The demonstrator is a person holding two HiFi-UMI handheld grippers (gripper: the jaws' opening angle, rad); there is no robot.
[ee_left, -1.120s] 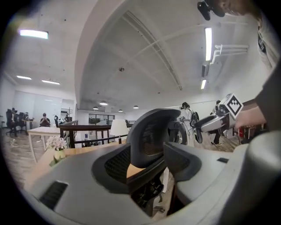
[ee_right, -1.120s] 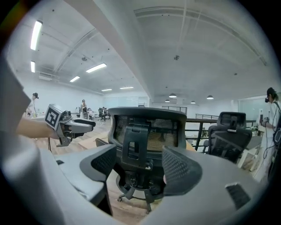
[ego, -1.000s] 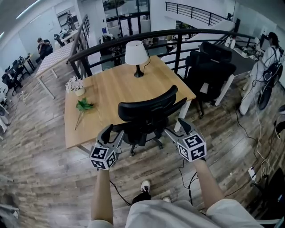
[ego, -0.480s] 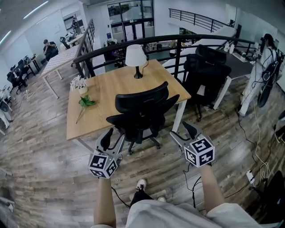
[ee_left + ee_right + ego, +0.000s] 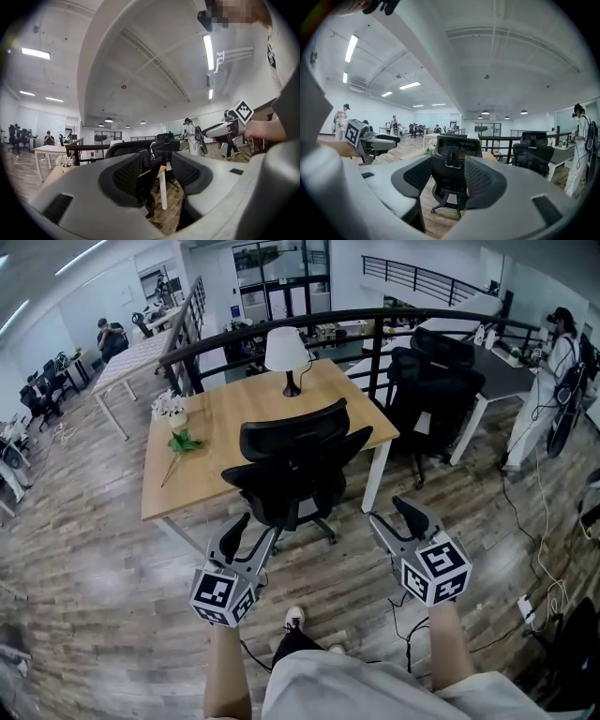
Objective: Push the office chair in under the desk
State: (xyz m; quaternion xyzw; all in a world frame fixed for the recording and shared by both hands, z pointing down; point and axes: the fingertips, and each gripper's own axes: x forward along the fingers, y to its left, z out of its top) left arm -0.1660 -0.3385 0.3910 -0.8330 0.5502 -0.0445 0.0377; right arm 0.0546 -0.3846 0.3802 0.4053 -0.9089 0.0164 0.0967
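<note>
Grippers first, nearest to us: our left gripper (image 5: 251, 532) and right gripper (image 5: 396, 519) have drawn back from the chair over the last second. Both pairs of jaws have just been closing, yet they stand part-open with nothing between them, so we judge the push as good as done. Beyond them the black mesh-backed office chair (image 5: 295, 460) stands upright on its star base, facing away, its seat seemingly tucked under the near edge of the pale wooden desk with white legs (image 5: 225, 404).
</note>
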